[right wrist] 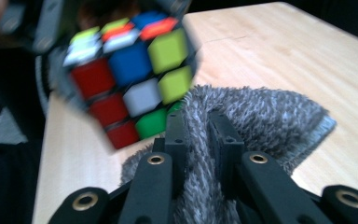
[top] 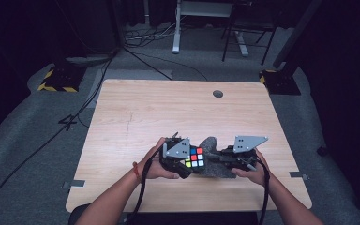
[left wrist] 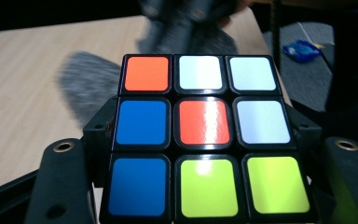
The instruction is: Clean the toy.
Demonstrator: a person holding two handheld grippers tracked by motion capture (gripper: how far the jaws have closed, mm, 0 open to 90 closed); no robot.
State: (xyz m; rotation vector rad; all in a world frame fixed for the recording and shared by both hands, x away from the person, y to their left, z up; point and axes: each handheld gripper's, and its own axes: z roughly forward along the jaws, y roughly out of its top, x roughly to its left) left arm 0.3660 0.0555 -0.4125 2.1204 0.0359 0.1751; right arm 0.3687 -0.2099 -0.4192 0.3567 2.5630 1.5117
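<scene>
While bare tabletop (top: 168, 108) stretches ahead, left gripper (top: 187, 164) clamps cube (top: 196, 157), right gripper (top: 218, 157) pinches cloth (top: 212, 149).

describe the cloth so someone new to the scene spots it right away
On the wooden table, near the front edge between the two hands, lies a cloth. It is dark grey and fuzzy, pinched in the right gripper, just right of the colourful cube; it is the one soft thing there.

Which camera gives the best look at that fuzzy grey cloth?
The right gripper view: the grey cloth is close and sharp, its pile plain, pinched between that gripper's black jaws. The high view shows the cloth small, between the puzzle cube and the right gripper. The left gripper view shows a blurred patch behind the cube.
</scene>
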